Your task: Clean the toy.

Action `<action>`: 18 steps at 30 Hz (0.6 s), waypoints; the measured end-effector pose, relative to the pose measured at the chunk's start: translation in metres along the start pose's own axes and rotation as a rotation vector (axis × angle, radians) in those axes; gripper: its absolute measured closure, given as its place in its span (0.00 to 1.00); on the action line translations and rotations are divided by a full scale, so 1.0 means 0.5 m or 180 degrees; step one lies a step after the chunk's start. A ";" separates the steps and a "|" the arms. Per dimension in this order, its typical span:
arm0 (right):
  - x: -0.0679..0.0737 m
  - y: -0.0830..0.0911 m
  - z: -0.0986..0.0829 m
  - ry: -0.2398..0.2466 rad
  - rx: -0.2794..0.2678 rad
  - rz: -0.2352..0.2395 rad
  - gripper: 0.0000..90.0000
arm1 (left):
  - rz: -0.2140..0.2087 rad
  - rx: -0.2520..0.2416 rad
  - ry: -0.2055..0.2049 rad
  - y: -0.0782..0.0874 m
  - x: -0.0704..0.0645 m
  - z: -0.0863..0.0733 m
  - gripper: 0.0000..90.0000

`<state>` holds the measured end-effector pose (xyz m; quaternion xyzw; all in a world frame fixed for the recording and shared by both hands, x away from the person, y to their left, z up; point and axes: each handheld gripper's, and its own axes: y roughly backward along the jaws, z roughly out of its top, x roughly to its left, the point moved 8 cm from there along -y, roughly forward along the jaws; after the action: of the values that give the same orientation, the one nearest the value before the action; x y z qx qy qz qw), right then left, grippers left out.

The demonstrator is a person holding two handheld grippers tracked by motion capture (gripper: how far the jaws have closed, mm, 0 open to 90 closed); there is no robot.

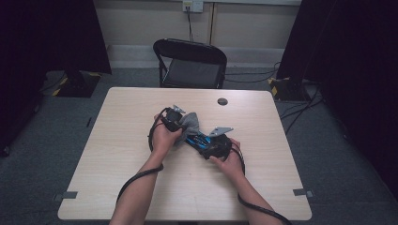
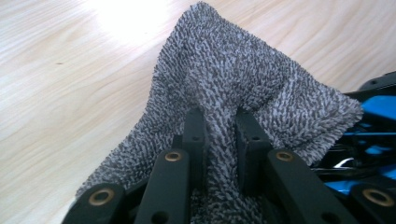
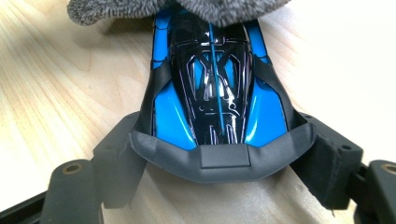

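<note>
A grey terry cloth [image 2: 233,79] is pinched between the black jaws of my left gripper [image 2: 219,128], which is shut on a fold of it. The cloth [image 1: 190,123] drapes over the front of a blue and black toy car [image 1: 197,139] at the middle of the table [image 1: 141,187]. My right gripper [image 3: 222,156] is shut on the car [image 3: 215,93], its jaws pressing both sides of the grey rear end. In the right gripper view the cloth [image 3: 219,9] hides the car's far end. From above, the left gripper [image 1: 180,122] and the right gripper [image 1: 204,142] face each other closely.
A small dark round disc [image 1: 222,101] lies on the table's far side. A black folding chair [image 1: 190,63] stands behind the table. Dark curtains and stand bases with cables flank the room on both sides.
</note>
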<state>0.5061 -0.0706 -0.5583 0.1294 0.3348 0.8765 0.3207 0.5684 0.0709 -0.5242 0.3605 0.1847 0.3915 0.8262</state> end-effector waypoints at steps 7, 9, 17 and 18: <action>0.000 0.000 0.000 0.0000 -0.0001 -0.0001 0.27 | 0.0051 -0.0020 0.0209 0.002 0.030 -0.011 0.86; 0.000 0.000 0.000 -0.0002 0.0000 -0.0001 0.27 | 0.0082 -0.0019 0.0274 0.008 0.044 -0.016 0.86; 0.000 0.000 0.000 -0.0001 -0.0001 -0.0001 0.27 | -0.0017 -0.0213 0.0477 0.059 0.072 -0.019 0.86; 0.000 0.000 0.000 -0.0003 -0.0001 0.0000 0.27 | -0.0018 -0.0209 0.0465 0.067 0.071 -0.018 0.86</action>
<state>0.5061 -0.0705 -0.5583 0.1298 0.3345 0.8765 0.3210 0.5682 0.1172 -0.5065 0.3032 0.2326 0.4203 0.8230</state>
